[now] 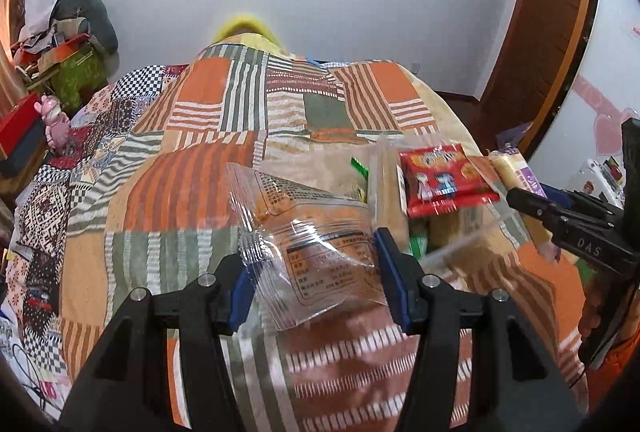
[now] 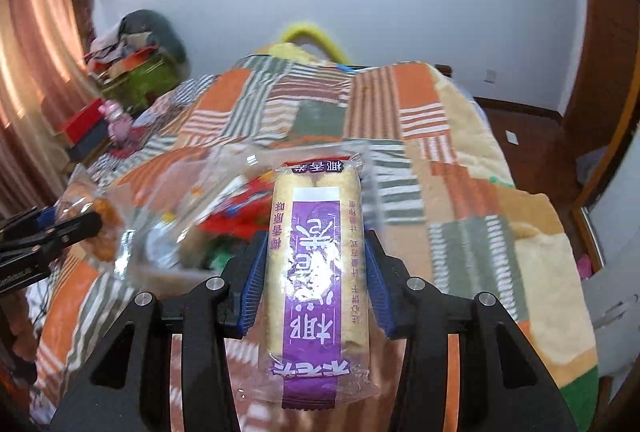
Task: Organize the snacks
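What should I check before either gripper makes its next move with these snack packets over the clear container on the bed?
1. Right gripper hold: ok. Its blue pads sit against both sides of the purple-labelled pack of pale rice rolls.
2. Left gripper hold: ok. The clear crinkly packet of orange snack is between its fingers.
3. Clear plastic container open to receive: cannot tell; it is blurred in both views.
4. Room inside it: cannot tell. A red biscuit packet with cartoon figures and green wrappers already lie there.
5. Grippers apart from each other: ok.
6. Patchwork striped quilt as firm support: cannot tell.
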A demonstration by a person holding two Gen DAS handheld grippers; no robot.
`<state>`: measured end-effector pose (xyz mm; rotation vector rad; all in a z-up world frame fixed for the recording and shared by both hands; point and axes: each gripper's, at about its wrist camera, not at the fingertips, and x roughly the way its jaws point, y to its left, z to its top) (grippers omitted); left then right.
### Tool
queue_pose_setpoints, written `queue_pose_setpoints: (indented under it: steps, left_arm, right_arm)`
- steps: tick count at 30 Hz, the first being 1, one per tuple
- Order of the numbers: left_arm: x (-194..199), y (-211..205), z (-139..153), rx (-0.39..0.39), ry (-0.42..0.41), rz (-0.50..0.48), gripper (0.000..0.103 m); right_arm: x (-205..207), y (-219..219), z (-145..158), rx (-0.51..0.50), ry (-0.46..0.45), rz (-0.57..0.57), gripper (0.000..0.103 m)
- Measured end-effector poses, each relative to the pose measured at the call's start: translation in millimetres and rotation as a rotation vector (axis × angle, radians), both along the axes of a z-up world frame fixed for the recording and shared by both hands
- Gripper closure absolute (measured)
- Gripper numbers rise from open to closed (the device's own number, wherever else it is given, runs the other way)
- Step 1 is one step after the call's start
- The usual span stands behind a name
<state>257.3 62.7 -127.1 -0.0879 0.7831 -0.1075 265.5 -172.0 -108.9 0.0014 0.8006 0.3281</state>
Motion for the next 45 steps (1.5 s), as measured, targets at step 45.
queue_pose_setpoints:
  steps: [45]
  left_arm:
    - [-20.7, -7.2, 45.6, 0.018, -0.109, 0.026, 0.033]
  right_arm:
    - [-17.6, -4.3, 47.4, 0.002, -0.089, 0.038, 0.037]
